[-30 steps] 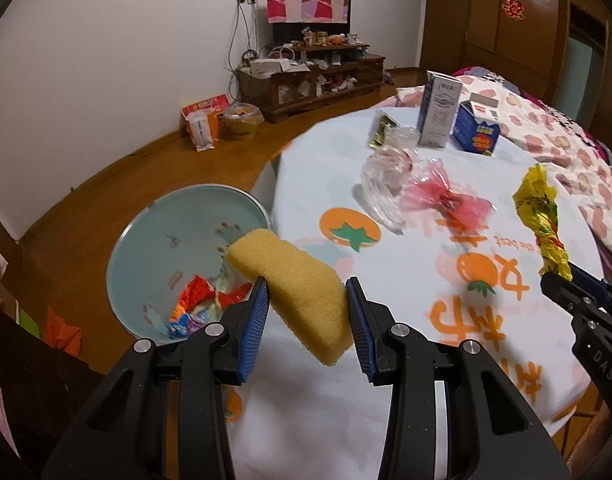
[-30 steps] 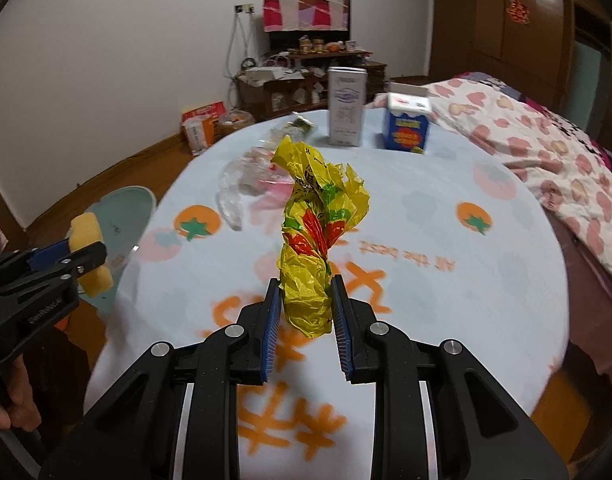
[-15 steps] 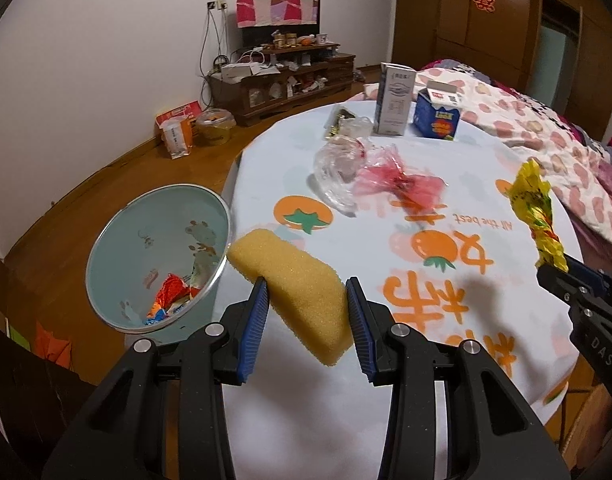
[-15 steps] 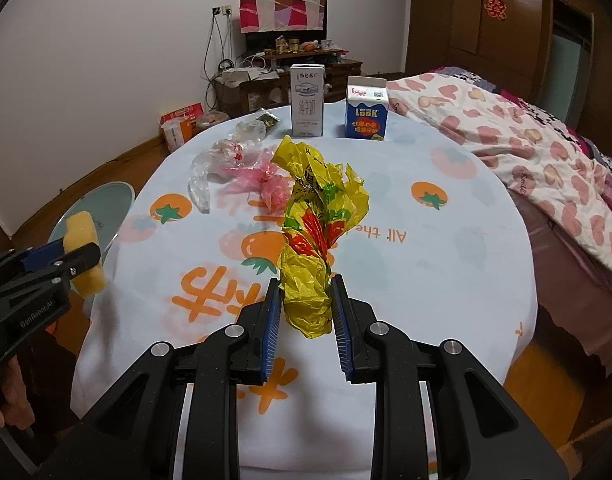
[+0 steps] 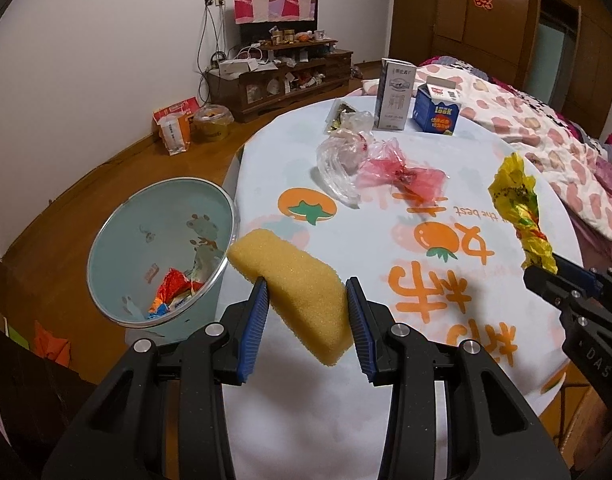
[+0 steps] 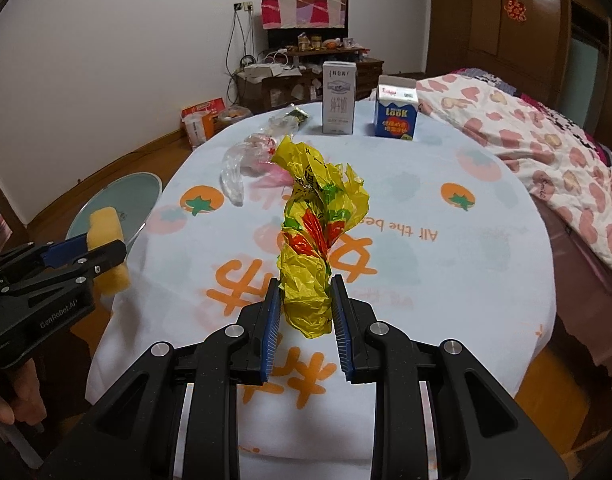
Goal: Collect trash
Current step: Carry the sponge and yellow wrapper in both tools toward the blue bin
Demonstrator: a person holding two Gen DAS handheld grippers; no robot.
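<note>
Left gripper: fingers closed on the yellow sponge, lower centre, held aloft just beside the bin.
Right gripper: fingers pinching the yellow wrapper, upright above the worktop.
Trash bin: left of frame, open, wrappers inside; likely the drop target.
Remaining trash: clear bag and pink bag, upper centre.

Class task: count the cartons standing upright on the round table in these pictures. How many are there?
2. The tall grey-white milk carton stands at the table's far edge, and the shorter blue carton stands apart to its right. No other carton shows, though the held yellow wrapper hides some tablecloth.
</note>
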